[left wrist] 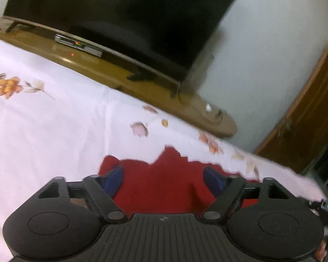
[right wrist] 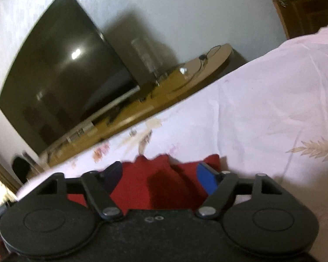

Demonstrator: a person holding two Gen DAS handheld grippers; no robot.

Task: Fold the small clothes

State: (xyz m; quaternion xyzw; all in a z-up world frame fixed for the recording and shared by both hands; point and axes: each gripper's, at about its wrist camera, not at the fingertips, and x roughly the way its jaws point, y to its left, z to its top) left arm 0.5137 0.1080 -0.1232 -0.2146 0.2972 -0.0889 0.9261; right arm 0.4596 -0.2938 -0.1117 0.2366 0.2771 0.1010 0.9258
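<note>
A small red garment (left wrist: 164, 185) lies flat on a white bedsheet (left wrist: 54, 131) printed with flowers. In the left wrist view my left gripper (left wrist: 163, 180) hovers just over the cloth, its blue pads (left wrist: 113, 180) spread wide with only fabric showing below the gap. In the right wrist view the same red garment (right wrist: 161, 183) lies under my right gripper (right wrist: 161, 178), whose blue pads (right wrist: 206, 176) also stand apart and press on nothing. The garment's far edge is wavy and ends just beyond both sets of fingertips.
Past the bed's edge stands a wooden TV stand (left wrist: 111, 69) with a large dark television (left wrist: 120, 17) and a set-top box (left wrist: 78, 44). A wooden door (left wrist: 306, 120) is at the right. The flowered sheet (right wrist: 273, 109) spreads wide to the right.
</note>
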